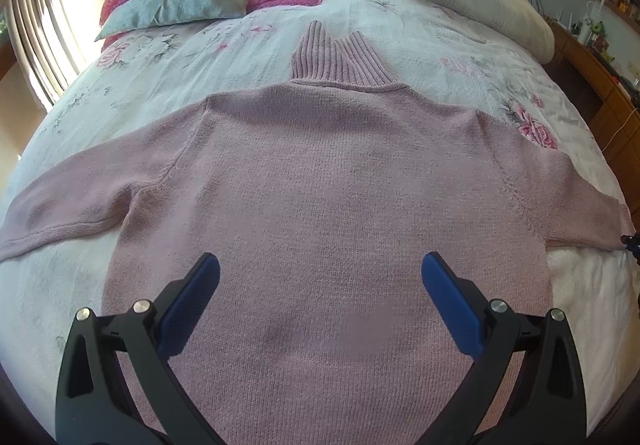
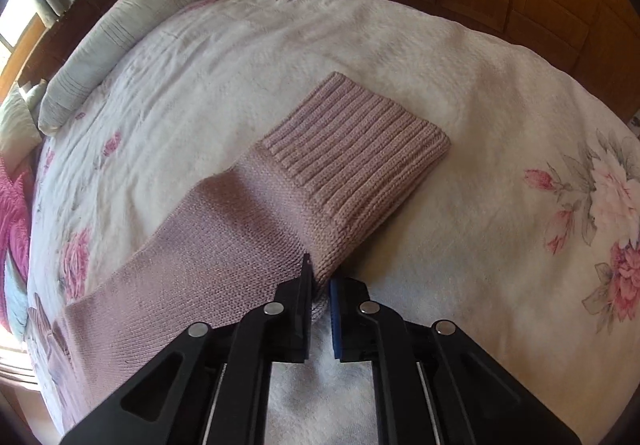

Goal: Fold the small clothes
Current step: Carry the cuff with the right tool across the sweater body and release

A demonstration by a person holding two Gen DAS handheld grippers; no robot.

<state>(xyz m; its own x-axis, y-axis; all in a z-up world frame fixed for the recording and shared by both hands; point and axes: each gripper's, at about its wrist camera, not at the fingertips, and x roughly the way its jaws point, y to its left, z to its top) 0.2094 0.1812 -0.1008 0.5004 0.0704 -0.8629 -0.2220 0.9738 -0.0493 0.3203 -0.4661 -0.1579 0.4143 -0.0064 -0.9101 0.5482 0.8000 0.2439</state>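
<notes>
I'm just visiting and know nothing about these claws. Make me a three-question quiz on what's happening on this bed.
1. True or false: the left claw is open, gripping nothing.
2. Which part of the pink sweater does the right claw pinch? A) ribbed collar B) sleeve edge by the ribbed cuff C) bottom hem
3. Fill in: the sweater lies spread on a ____ bedspread.

Key: 1 true; 2 B; 3 floral

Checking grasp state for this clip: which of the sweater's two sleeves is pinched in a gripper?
The sleeve with the ribbed cuff: the right gripper is shut on its edge near the cuff. The other sleeve lies flat, untouched; the left gripper is open.
</notes>
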